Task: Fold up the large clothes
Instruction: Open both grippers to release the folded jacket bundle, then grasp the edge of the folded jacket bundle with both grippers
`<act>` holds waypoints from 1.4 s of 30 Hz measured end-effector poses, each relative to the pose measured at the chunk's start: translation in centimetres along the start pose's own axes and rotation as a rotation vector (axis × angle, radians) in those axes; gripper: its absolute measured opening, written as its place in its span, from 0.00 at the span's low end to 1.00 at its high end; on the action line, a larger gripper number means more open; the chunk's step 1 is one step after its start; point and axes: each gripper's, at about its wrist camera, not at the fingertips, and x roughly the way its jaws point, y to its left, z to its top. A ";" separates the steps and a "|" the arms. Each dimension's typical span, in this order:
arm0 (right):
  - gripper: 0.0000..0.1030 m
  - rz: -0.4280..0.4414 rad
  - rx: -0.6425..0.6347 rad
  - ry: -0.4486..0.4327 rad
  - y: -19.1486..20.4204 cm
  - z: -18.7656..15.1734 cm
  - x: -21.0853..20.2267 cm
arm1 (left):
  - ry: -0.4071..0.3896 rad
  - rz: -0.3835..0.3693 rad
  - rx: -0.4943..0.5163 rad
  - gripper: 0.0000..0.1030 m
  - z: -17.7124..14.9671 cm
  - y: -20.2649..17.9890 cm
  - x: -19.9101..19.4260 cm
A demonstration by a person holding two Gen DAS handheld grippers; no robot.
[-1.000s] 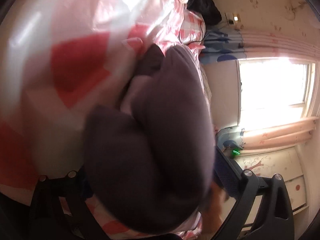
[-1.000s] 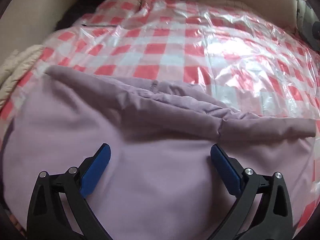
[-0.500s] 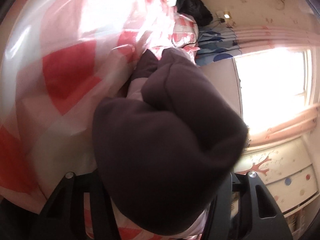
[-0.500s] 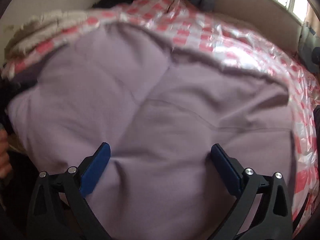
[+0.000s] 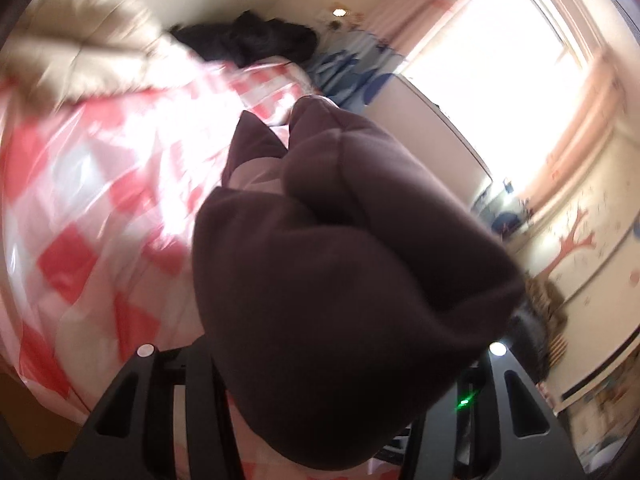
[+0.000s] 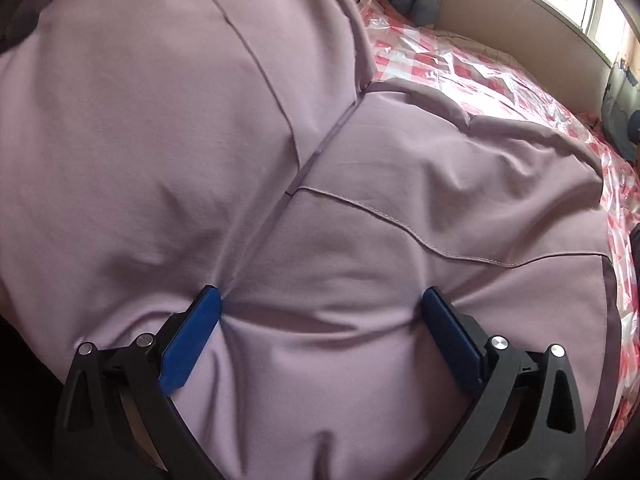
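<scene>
Scanning both feeds, I find no readable writing or labels. My right gripper has its blue pads spread wide, their tips pressing into the mauve garment, a soft matte knit with stitched seams lying over the bed's glossy red-and-white checked cover. Through the left camera the same garment bulges dark and thick between the jaws of my left gripper, which are closing on it. Only that view shows the cream quilted bedding, the black clothes, and the bright window.
</scene>
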 end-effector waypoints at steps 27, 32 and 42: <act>0.94 0.646 0.938 -0.400 -33.9 -13.9 -13.8 | 0.155 0.025 0.811 0.46 -14.6 -30.4 12.8; 0.94 0.437 0.557 -0.218 -34.4 -2.3 -17.2 | 0.155 0.044 1.011 0.47 -20.2 -34.0 15.3; 0.94 0.185 0.322 0.136 -29.4 1.5 -4.7 | 0.295 -0.144 1.007 0.54 -18.0 -30.2 10.8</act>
